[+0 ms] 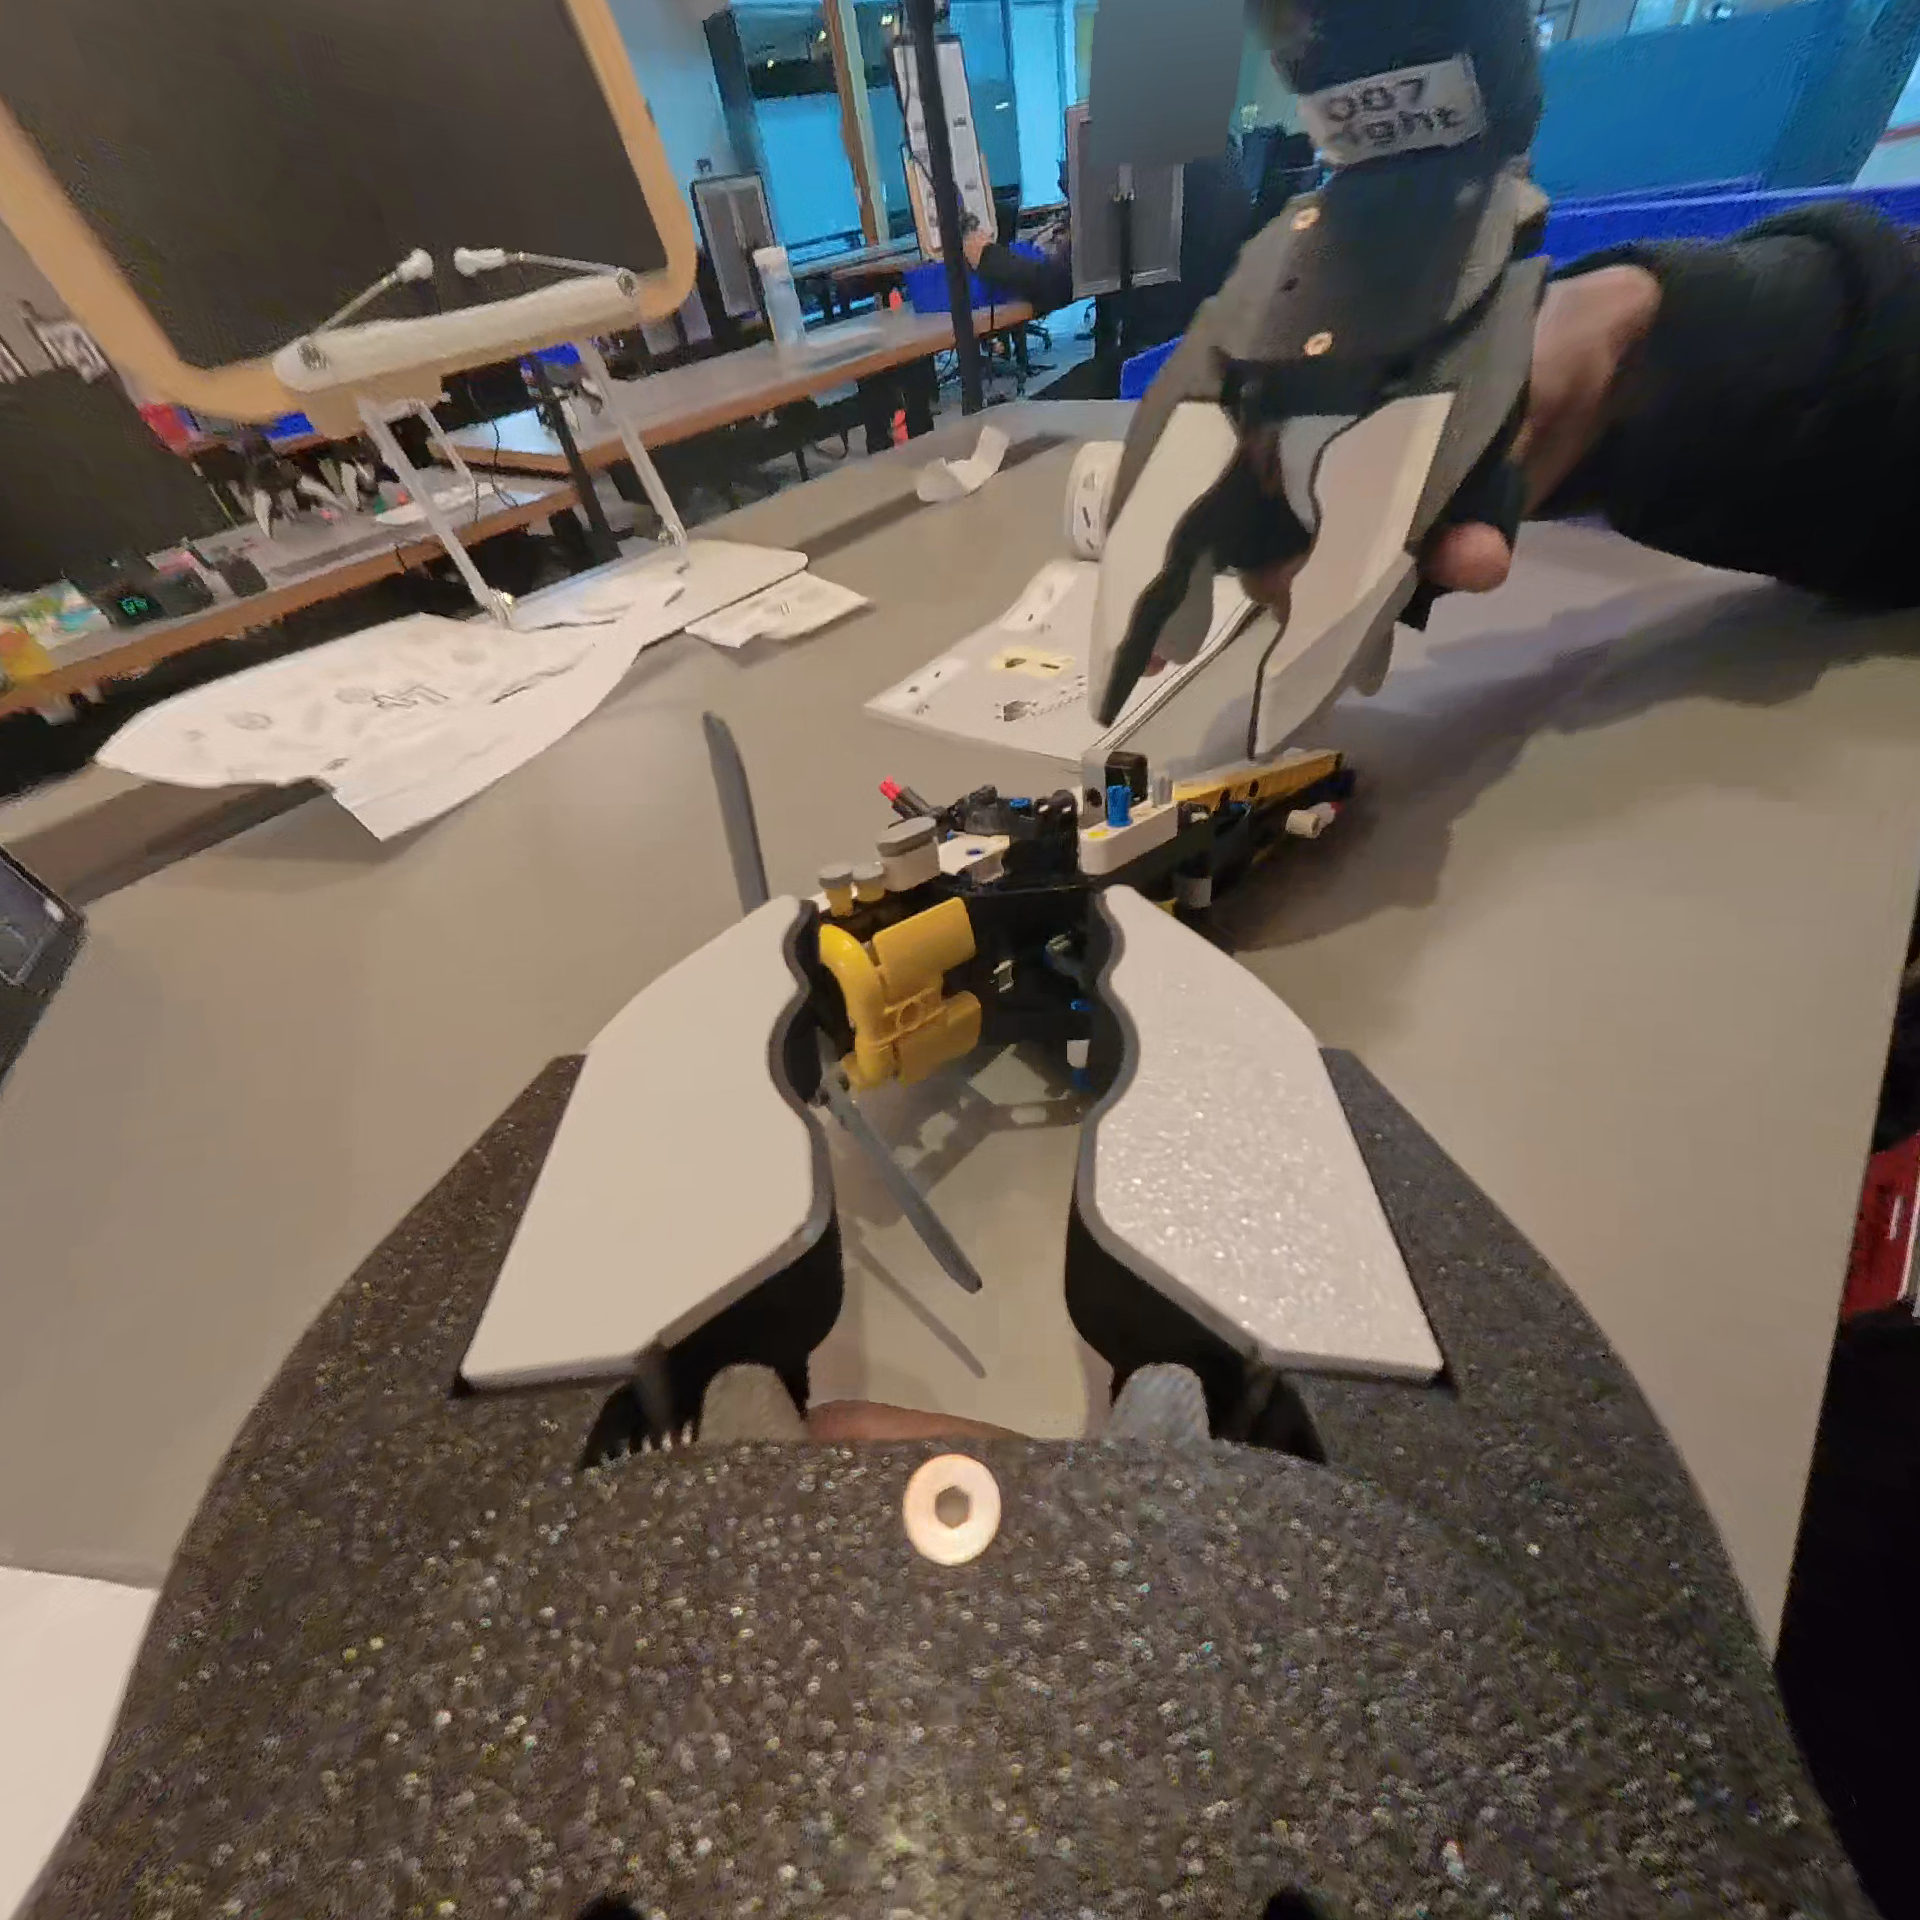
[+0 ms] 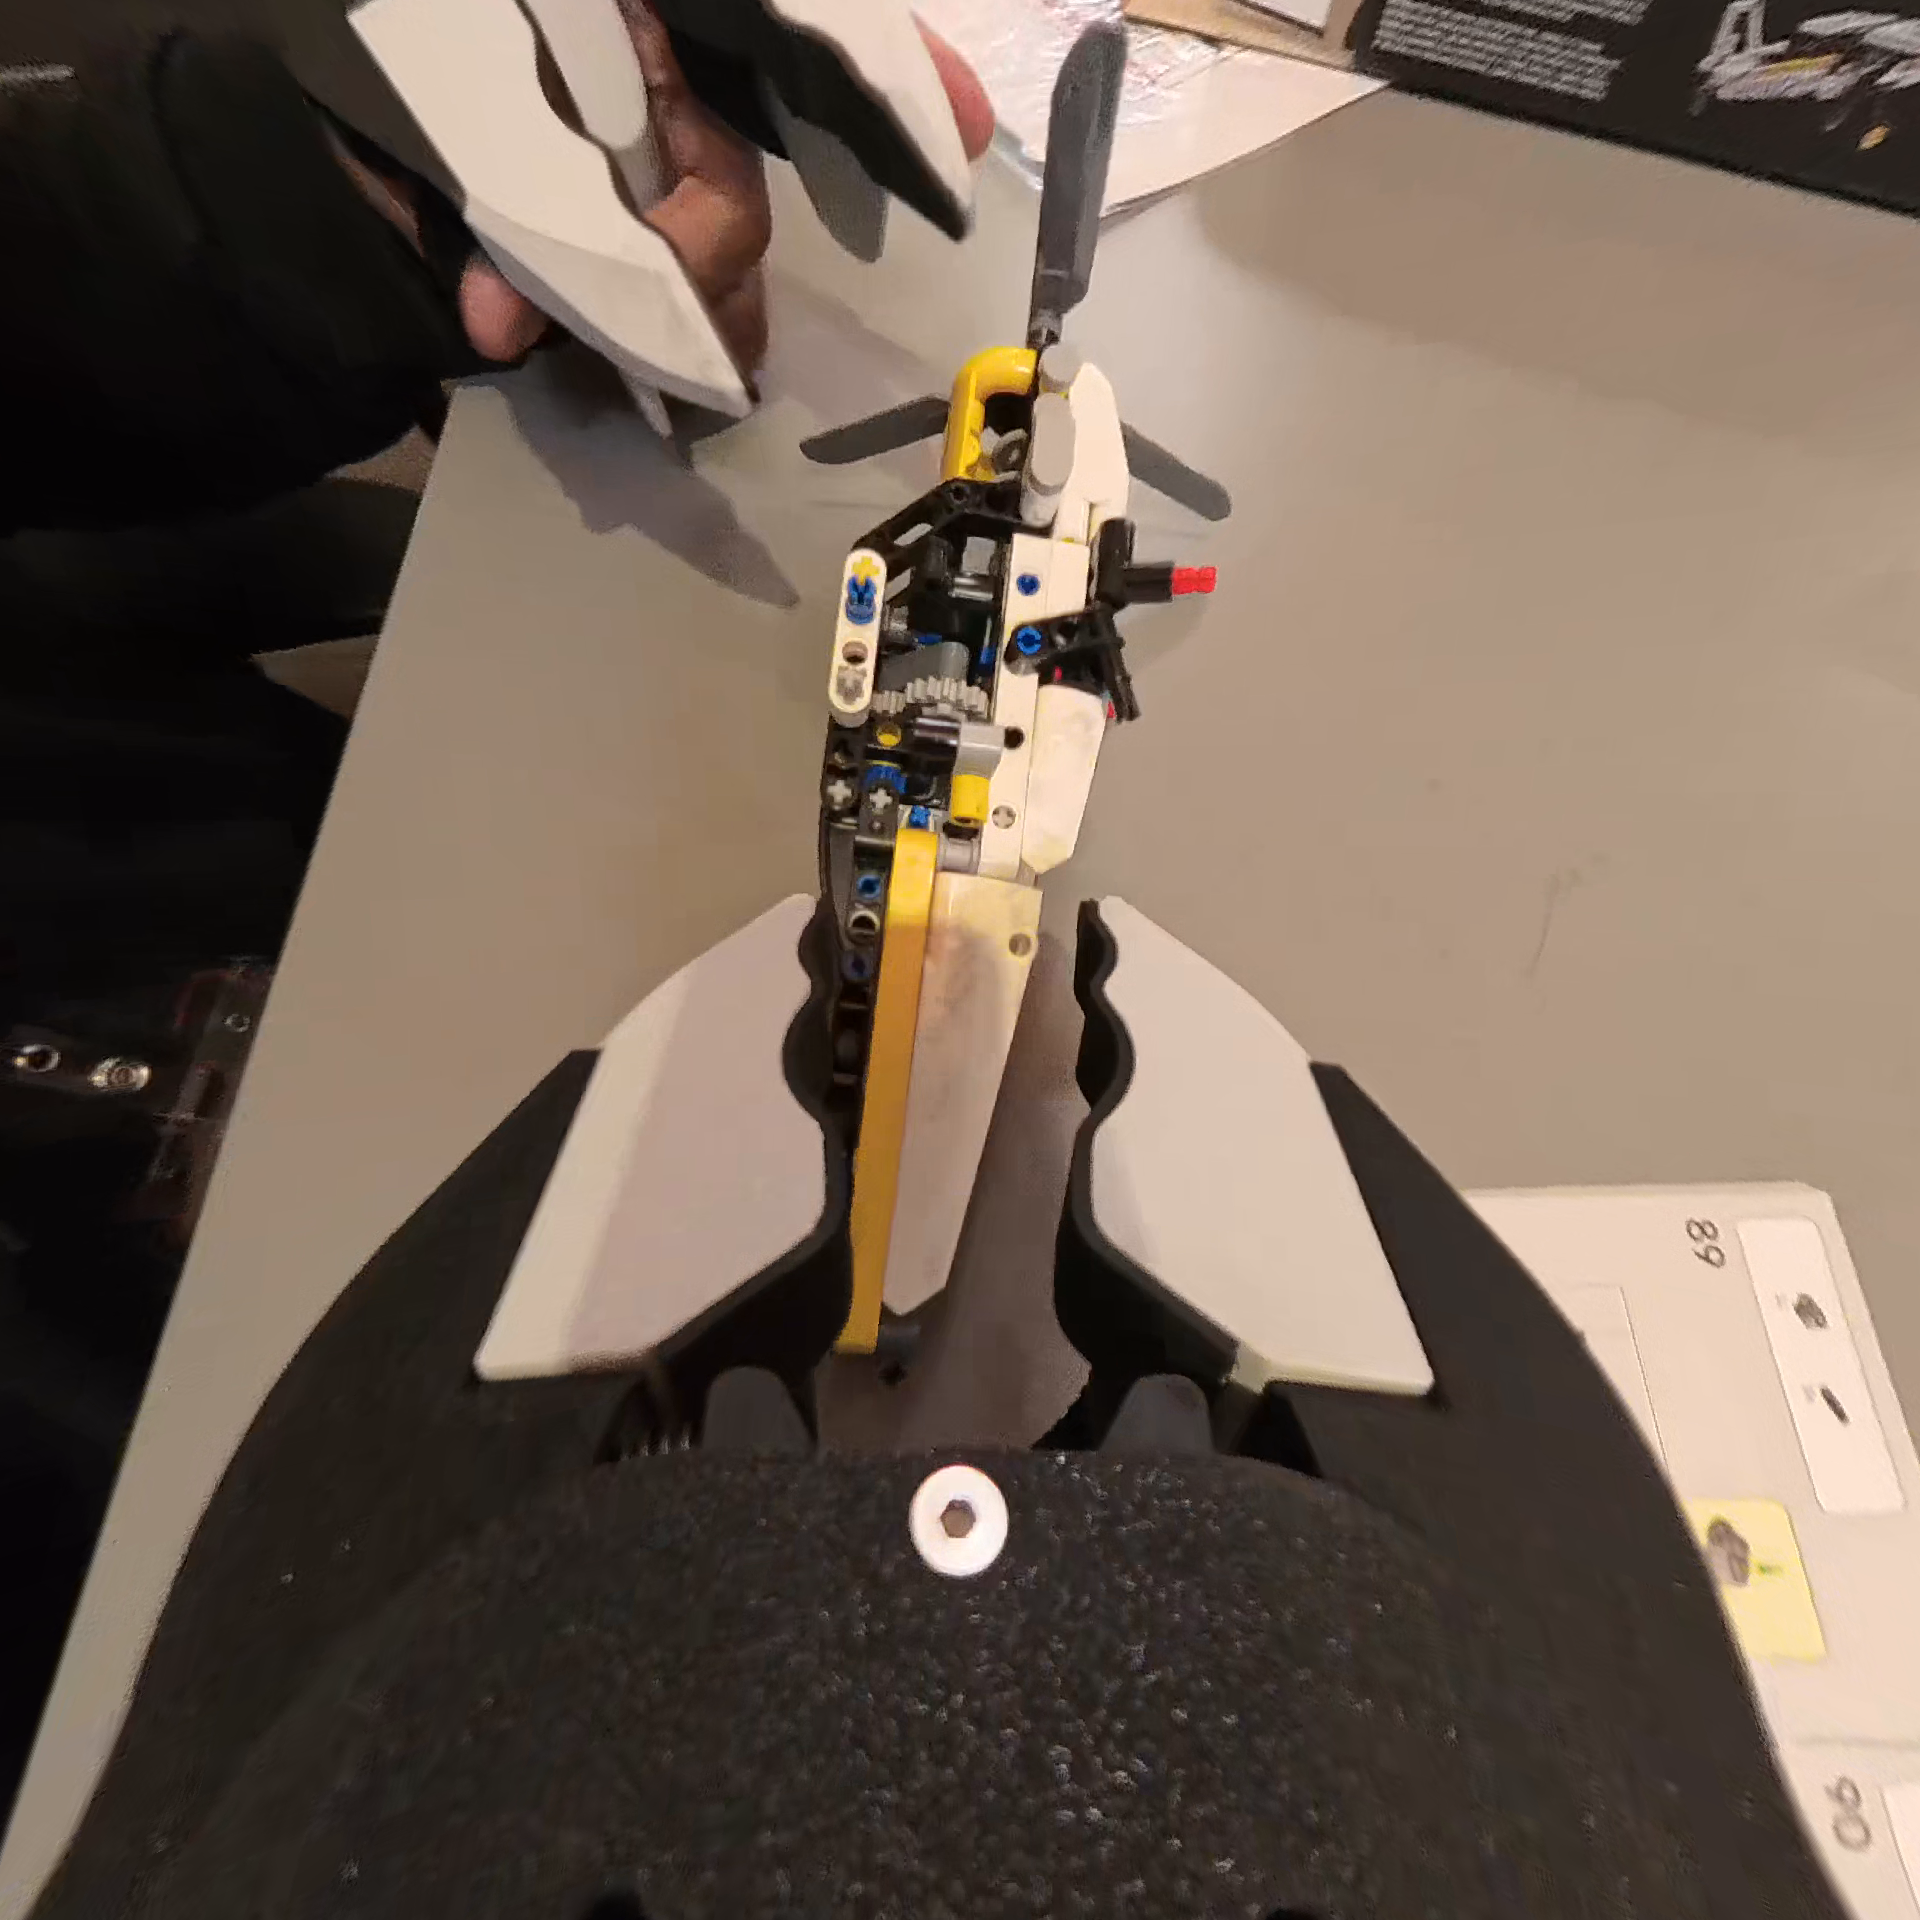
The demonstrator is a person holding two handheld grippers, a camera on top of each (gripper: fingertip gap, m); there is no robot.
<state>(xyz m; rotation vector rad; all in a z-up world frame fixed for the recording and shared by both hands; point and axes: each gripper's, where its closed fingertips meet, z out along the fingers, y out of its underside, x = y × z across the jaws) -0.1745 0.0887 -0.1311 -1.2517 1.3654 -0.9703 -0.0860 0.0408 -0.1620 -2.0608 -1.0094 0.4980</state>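
Grey table [image 2: 1455,623]: brick-built helicopter model [image 2: 966,675] lying flat. Left gripper [image 1: 951,914] wide open around yellow nose; right gripper [image 2: 945,914] open around tail, right pad clear.

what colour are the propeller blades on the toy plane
Dark grey blades; the right wrist view shows them best, at the plane's far end.

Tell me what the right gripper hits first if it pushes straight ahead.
The brick-built model. Its yellow and white tail already lies between the right gripper fingers, with a visible gap at the right finger, so going forward would likely run into the model's wider gear section. Depth is unclear.
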